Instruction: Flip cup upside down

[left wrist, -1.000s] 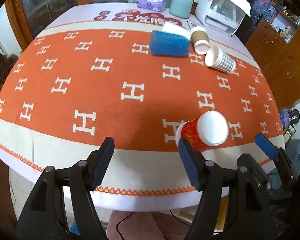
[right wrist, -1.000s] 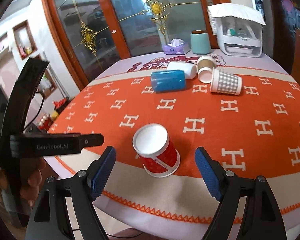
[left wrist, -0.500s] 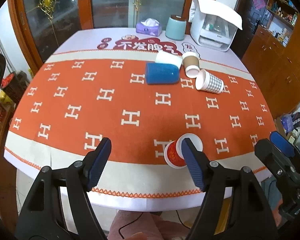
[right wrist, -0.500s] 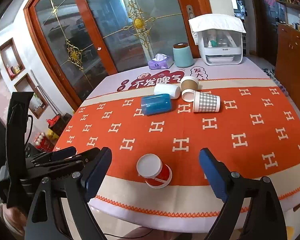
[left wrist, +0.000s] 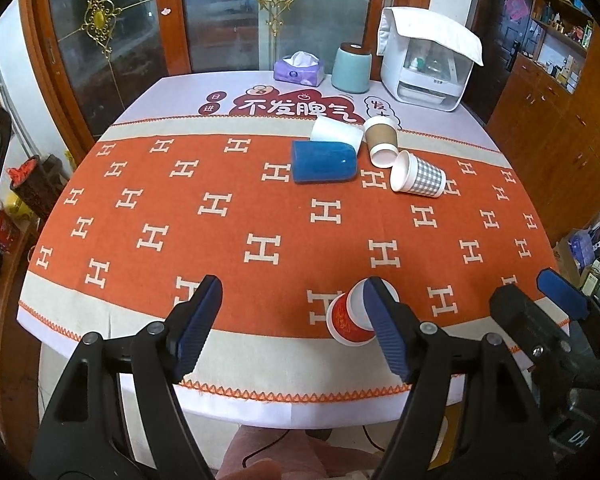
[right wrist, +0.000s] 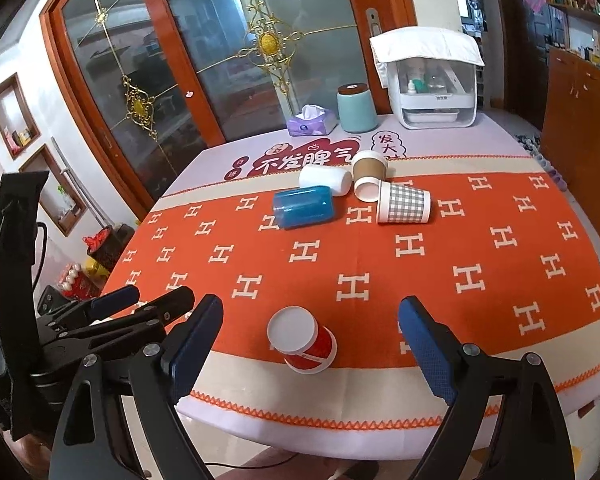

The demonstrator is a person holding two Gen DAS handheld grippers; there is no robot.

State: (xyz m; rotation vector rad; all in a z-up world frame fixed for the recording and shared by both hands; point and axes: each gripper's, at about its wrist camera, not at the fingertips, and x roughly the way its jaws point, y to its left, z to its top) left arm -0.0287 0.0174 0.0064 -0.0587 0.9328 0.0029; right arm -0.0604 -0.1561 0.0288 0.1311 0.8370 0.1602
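A red paper cup (right wrist: 304,342) stands upside down, white base up, near the front edge of the orange cloth (right wrist: 380,256). In the left wrist view the red cup (left wrist: 346,316) is partly hidden behind my left gripper's right finger. My left gripper (left wrist: 294,326) is open and empty, held off the table's front edge. My right gripper (right wrist: 310,346) is open and empty; the cup shows between its fingers but farther away. Each gripper shows at the edge of the other's view.
Several cups lie on their sides at the far middle: a blue one (left wrist: 324,161), a white one (left wrist: 336,131), a brown one (left wrist: 381,141) and a checked one (left wrist: 418,178). A tissue box (left wrist: 299,69), teal canister (left wrist: 352,68) and white appliance (left wrist: 430,62) stand at the back.
Both grippers have pulled back and up from the table, so the red cup looks smaller and farther. The cup stays upside down where it stood.
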